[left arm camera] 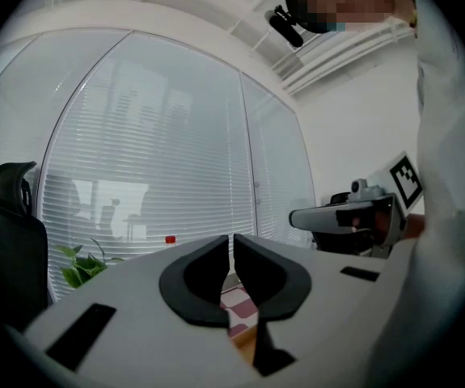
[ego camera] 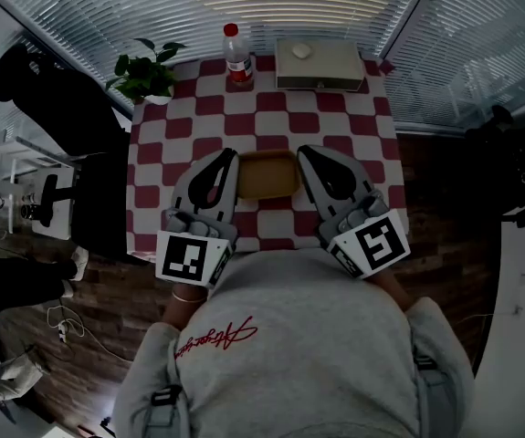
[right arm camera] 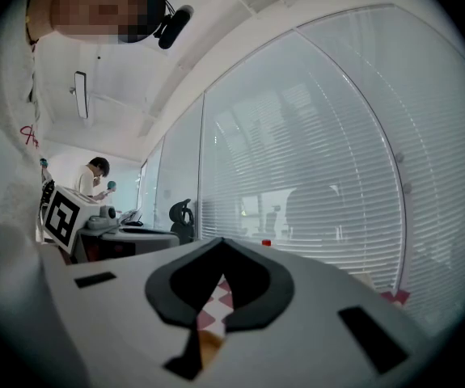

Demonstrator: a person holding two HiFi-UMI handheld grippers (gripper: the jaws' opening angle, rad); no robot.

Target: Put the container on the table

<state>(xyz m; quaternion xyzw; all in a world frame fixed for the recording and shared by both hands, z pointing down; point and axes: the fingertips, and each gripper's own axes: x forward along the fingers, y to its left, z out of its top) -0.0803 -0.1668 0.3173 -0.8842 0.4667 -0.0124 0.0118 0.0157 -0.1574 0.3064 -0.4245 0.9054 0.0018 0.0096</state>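
Note:
A shallow tan container (ego camera: 268,173) sits over the near half of the red-and-white checkered table (ego camera: 353,126). My left gripper (ego camera: 228,156) lies along its left side and my right gripper (ego camera: 304,151) along its right side. Whether they touch it or whether it rests on the cloth I cannot tell. Both point level toward the window. In the left gripper view the left gripper (left arm camera: 231,241) has its jaws shut with nothing between them, and a sliver of the container (left arm camera: 244,342) shows below. The right gripper (right arm camera: 220,245) is shut and empty too.
At the table's far edge stand a potted plant (ego camera: 148,71), a red-capped bottle (ego camera: 237,57) and a beige box (ego camera: 320,64) with a small white object on top. A black office chair (ego camera: 52,89) is left of the table. Blinds cover the windows behind.

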